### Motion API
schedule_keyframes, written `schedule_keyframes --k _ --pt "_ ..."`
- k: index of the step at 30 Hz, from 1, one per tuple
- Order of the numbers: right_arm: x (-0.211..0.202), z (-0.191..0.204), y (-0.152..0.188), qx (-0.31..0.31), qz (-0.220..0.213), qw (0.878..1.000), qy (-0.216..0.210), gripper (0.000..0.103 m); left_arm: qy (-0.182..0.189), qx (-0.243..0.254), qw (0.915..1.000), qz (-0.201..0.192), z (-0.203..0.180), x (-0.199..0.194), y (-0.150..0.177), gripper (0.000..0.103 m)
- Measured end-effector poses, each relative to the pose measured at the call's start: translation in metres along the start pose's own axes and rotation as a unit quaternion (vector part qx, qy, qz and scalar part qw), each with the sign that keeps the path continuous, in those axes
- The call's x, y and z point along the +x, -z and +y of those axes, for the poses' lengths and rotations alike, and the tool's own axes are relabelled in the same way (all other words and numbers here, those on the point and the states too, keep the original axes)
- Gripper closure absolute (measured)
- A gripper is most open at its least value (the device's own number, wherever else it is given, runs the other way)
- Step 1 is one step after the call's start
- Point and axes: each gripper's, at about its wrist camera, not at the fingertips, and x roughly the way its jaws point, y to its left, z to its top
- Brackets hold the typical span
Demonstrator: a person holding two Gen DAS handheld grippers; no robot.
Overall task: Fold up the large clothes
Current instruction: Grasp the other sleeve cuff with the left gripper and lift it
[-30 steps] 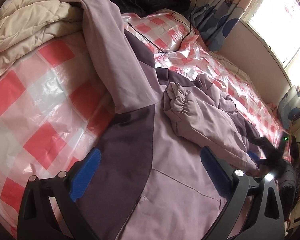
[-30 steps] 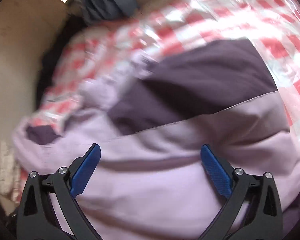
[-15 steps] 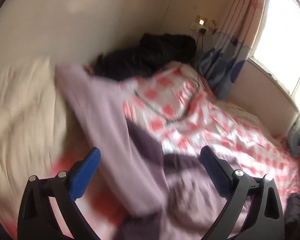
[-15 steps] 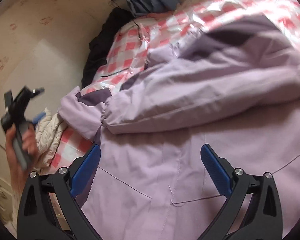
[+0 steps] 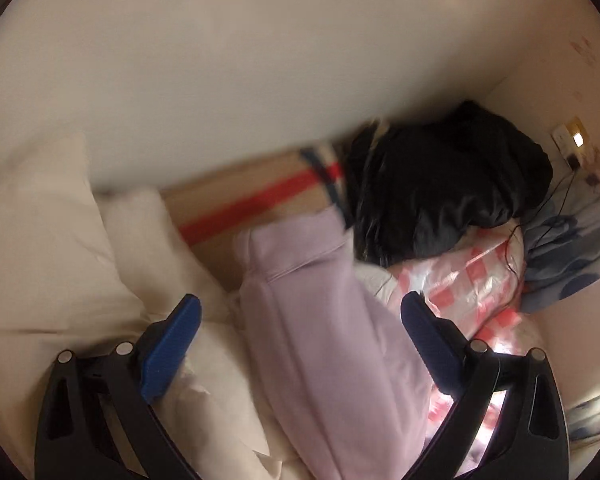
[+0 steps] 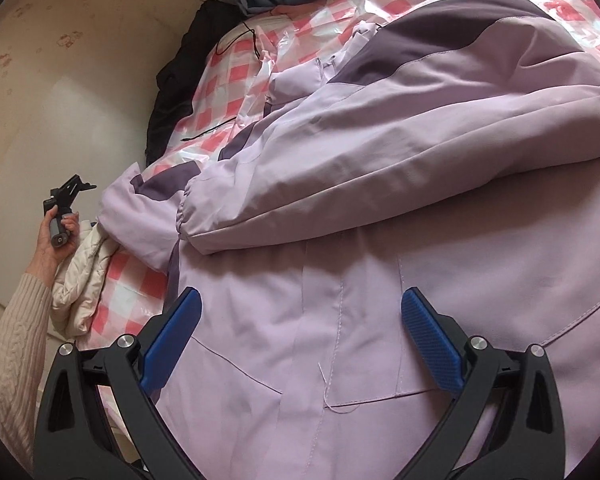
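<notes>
I see the lilac jacket (image 6: pixel 380 208) spread on the checked bed cover (image 6: pixel 228 80), one sleeve already folded across its body. My right gripper (image 6: pixel 300 332) hovers over the jacket's lower front with its jaws wide and empty. My left gripper (image 5: pixel 300 340), also wide and empty, points at the other sleeve (image 5: pixel 320 320), which lies toward the cream quilt (image 5: pixel 60 240) beside the jacket. I judge the cloth soft, padded and a little slippery, so it will sag. I would pinch this sleeve near its cuff, where the fabric is thicker.
</notes>
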Motion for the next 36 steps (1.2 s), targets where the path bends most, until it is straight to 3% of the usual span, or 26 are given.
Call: schedule_keyframes --k 2,5,8,9,10,11,12,13,15,16,19,25,32,36 --pt "0.003 -0.001 0.001 -0.001 0.003 1.000 -0.002 0.006 0.011 -0.005 0.9999 -0.003 0.002 0.005 0.001 0.007" --pt "0.006 0.001 0.003 -0.006 0.004 1.000 0.001 0.006 0.010 0.018 0.9996 0.021 -0.013 0.021 0.007 0.007" --pt "0.008 0.003 0.003 -0.010 0.006 1.000 0.001 0.006 -0.023 0.043 0.9984 0.028 -0.027 0.033 0.008 0.007" --pt "0.008 0.002 0.003 -0.009 0.006 1.000 0.001 0.006 -0.033 0.047 0.9981 0.022 -0.028 0.035 0.010 0.015" --pt "0.009 0.002 0.003 -0.009 0.006 1.000 0.000 0.006 -0.036 0.044 0.9982 0.017 -0.027 0.036 0.011 0.043" --pt "0.009 0.002 0.003 -0.008 0.006 1.000 0.000 0.006 -0.026 0.033 0.9990 0.013 -0.023 0.036 0.012 0.061" --pt "0.009 0.002 0.003 -0.007 0.005 1.000 -0.002 0.006 0.012 0.017 0.9997 0.012 -0.017 0.034 0.013 0.076" --pt "0.008 0.002 0.002 -0.006 0.005 1.000 -0.003 0.006 0.030 0.006 0.9995 0.001 -0.013 0.030 0.014 0.081" --pt "0.008 0.002 0.002 -0.006 0.005 1.000 -0.004 0.006 0.054 0.018 0.9979 -0.030 -0.016 0.017 0.019 0.084" --pt "0.008 0.002 0.002 -0.006 0.005 1.000 -0.004 0.006 0.083 0.019 0.9954 -0.044 -0.017 0.007 0.023 0.085" --pt "0.008 0.002 0.001 -0.004 0.004 1.000 -0.006 0.006 0.188 0.017 0.9783 -0.086 -0.021 -0.033 0.036 0.085" --pt "0.003 0.001 -0.004 0.011 -0.004 1.000 -0.020 0.006 0.292 0.088 0.9440 -0.127 -0.068 -0.125 0.080 0.085" --pt "-0.018 -0.006 -0.016 0.038 -0.042 0.998 -0.040 0.006 0.378 0.184 0.9005 -0.112 -0.145 -0.190 0.164 0.085" --pt "-0.044 -0.019 -0.026 0.067 -0.084 0.992 -0.058 0.006 0.425 0.208 0.8782 -0.069 -0.198 -0.196 0.231 0.085"
